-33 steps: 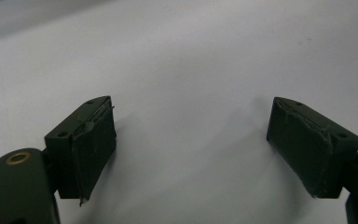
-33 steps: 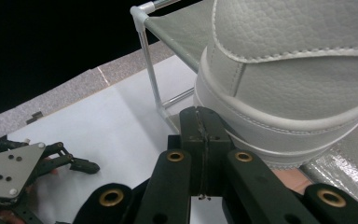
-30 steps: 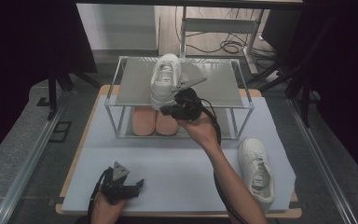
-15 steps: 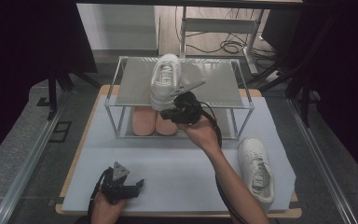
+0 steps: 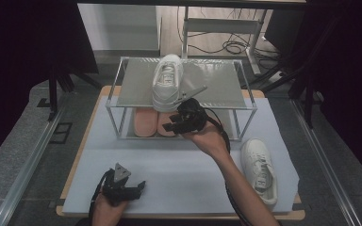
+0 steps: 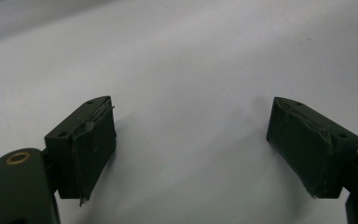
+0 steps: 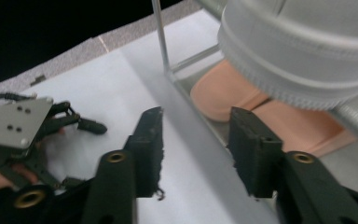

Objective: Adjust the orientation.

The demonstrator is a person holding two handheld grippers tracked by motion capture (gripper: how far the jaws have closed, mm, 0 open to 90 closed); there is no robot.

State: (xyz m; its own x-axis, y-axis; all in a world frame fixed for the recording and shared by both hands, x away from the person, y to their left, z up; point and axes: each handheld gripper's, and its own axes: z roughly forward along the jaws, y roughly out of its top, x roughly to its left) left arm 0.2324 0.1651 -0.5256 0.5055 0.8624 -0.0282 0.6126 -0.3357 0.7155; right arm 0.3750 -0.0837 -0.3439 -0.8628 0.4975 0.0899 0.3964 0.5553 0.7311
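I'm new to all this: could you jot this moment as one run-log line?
right gripper: jaws just opening, nothing between | white shoe: on rack top | left gripper: open, idle on mat

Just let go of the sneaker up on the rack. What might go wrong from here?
1. The sneaker lies with its heel over the front edge of the rack; a nudge might tip it off.
2. The right hand-held gripper, whose jaws have just been opening with nothing between them, sits just below that heel, so pulling back carelessly could catch it.
3. The second sneaker lies near the table's right edge.
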